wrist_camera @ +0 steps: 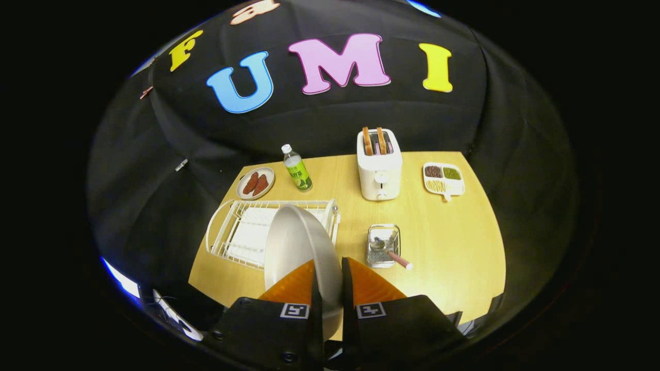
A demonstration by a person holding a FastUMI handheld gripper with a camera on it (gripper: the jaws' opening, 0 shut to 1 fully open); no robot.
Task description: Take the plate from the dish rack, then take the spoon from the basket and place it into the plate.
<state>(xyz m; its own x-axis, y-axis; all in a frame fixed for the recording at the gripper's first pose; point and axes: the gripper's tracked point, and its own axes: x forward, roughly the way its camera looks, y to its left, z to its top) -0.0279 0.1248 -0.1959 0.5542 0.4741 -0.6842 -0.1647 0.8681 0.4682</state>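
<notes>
My gripper (328, 273) is shut on the rim of a grey-white plate (296, 247), which stands on edge between the fingers and is lifted above the table. Behind the plate lies the white wire dish rack (242, 232), with nothing else in it. To the right of the fingers, just ahead, sits a small metal mesh basket (382, 246). A spoon (394, 253) with a pinkish handle lies in the basket, its handle sticking out over the near right corner.
On the wooden table (454, 242) stand a white toaster (379, 165) with two slices in it, a green drink bottle (297, 168), a small plate of reddish food (256, 183) and a divided white snack tray (443, 179). Bare table lies to the right of the basket.
</notes>
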